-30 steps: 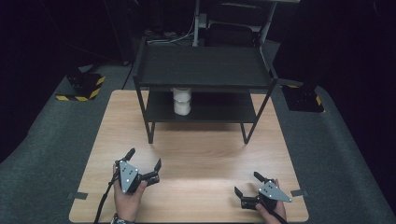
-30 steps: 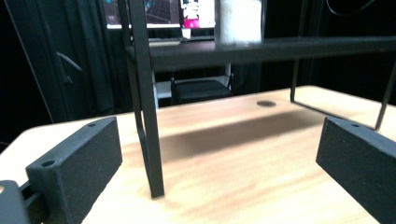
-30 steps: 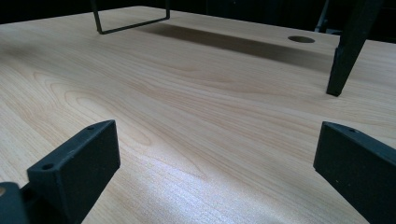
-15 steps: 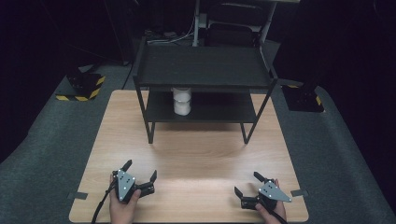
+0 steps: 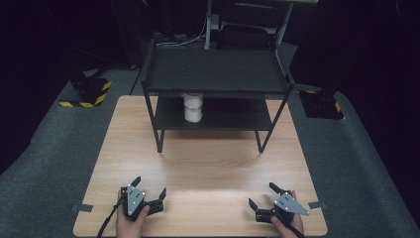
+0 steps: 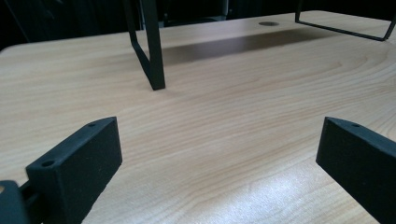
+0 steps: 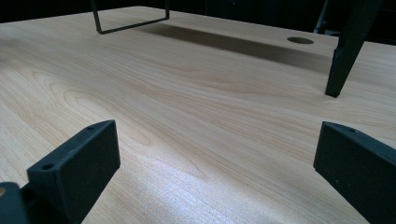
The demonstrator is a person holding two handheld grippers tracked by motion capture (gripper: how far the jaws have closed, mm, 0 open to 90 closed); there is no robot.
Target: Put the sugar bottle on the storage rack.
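A black two-tier metal shelf [image 5: 216, 72] stands at the back of the wooden table [image 5: 208, 158]. On its lower tier sits a white cup [image 5: 193, 108], left of centre. My left gripper [image 5: 148, 187] rests low at the table's front left, held by a hand, open with nothing between its jaws. My right gripper [image 5: 263, 195] rests at the front right, also open and empty. In the left gripper view, my left gripper [image 6: 219, 158] looks across bare wood toward a shelf leg [image 6: 154, 46]. In the right gripper view, my right gripper [image 7: 217, 161] faces another shelf leg [image 7: 343, 51].
Dark grey carpet surrounds the table. Black blocks with yellow-black hazard stripes [image 5: 86, 91] sit on the floor at the left, and another [image 5: 322, 104] at the right. A round cable hole [image 7: 300, 40] lies in the tabletop under the shelf.
My left gripper has drawn back toward the table's front edge and lowered, staying open. The right gripper has not moved.
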